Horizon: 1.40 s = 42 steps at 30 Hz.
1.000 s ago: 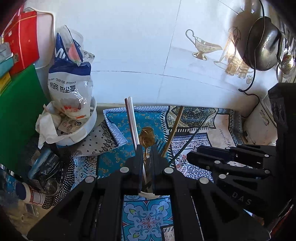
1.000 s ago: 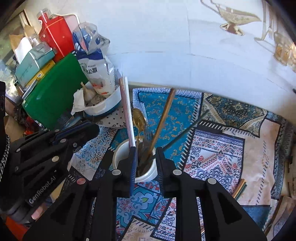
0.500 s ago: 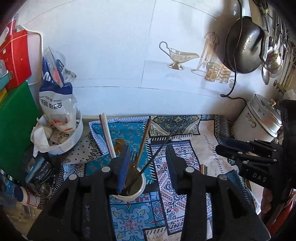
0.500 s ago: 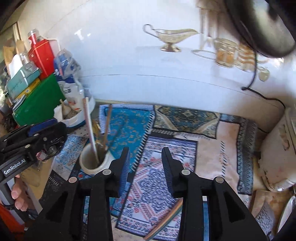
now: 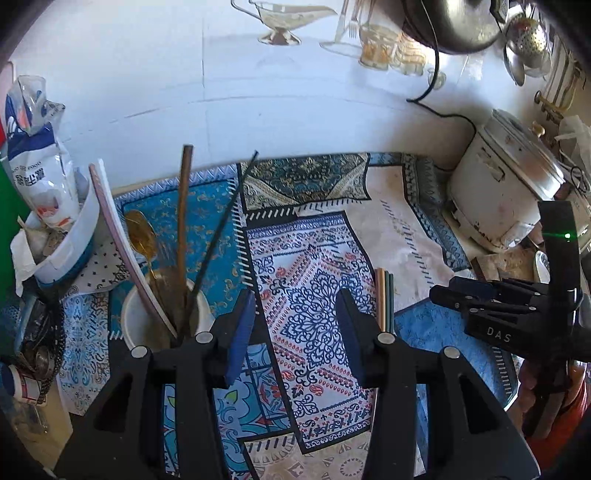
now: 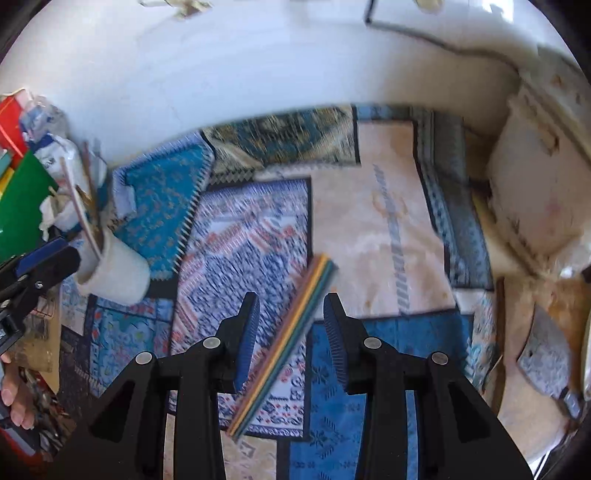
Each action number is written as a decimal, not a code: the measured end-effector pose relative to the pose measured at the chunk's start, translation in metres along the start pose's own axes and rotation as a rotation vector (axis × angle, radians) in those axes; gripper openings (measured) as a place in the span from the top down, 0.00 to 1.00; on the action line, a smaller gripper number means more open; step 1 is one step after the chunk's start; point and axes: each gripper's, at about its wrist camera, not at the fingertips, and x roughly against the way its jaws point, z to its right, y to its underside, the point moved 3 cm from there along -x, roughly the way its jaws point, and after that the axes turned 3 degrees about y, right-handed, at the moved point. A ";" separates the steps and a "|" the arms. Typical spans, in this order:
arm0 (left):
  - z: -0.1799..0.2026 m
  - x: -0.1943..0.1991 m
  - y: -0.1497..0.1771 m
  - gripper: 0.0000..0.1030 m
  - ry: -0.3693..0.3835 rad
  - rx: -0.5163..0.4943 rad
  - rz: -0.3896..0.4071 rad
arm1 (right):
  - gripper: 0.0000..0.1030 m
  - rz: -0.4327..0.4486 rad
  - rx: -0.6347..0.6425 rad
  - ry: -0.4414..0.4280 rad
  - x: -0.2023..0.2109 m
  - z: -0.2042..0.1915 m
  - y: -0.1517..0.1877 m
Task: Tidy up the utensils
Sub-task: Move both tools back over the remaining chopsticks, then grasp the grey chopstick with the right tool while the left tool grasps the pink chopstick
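A white cup (image 5: 129, 314) stands on the patterned mat at the left. It holds a gold spoon (image 5: 142, 232), a wooden chopstick (image 5: 184, 206), a black stick (image 5: 229, 221) and a pale flat utensil (image 5: 110, 214). My left gripper (image 5: 295, 306) is just right of the cup, its jaws opening with only mat between them. A bundle of coloured chopsticks (image 6: 291, 332) lies slanted on the mat, also seen as coloured chopsticks (image 5: 384, 299) in the left wrist view. My right gripper (image 6: 291, 306) hangs over this bundle, open, pads clear of it. The cup (image 6: 118, 277) is far to its left.
A white rice cooker (image 5: 506, 195) stands at the right by the wall. A white bowl (image 5: 62, 251) with a food bag and paper sits left of the cup, beside a green board (image 6: 18, 206). A dark pan (image 5: 454, 22) hangs on the wall. A hand (image 6: 14, 402) shows low left.
Both grippers have opened and drawn away from the cup toward the right, leaving the spoon and sticks standing in it. The right one has come down over the coloured chopsticks.
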 end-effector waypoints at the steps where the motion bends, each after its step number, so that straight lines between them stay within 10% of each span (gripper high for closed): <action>1: 0.002 -0.005 0.003 0.57 0.001 -0.003 -0.015 | 0.68 -0.027 -0.013 0.005 -0.010 0.005 0.006; 13: 0.009 -0.056 0.045 0.57 -0.046 -0.045 -0.185 | 0.68 -0.198 -0.121 -0.025 -0.082 0.026 0.040; 42: 0.054 -0.121 0.053 0.58 0.077 0.003 -0.306 | 0.99 -0.119 0.109 0.071 -0.085 0.043 0.021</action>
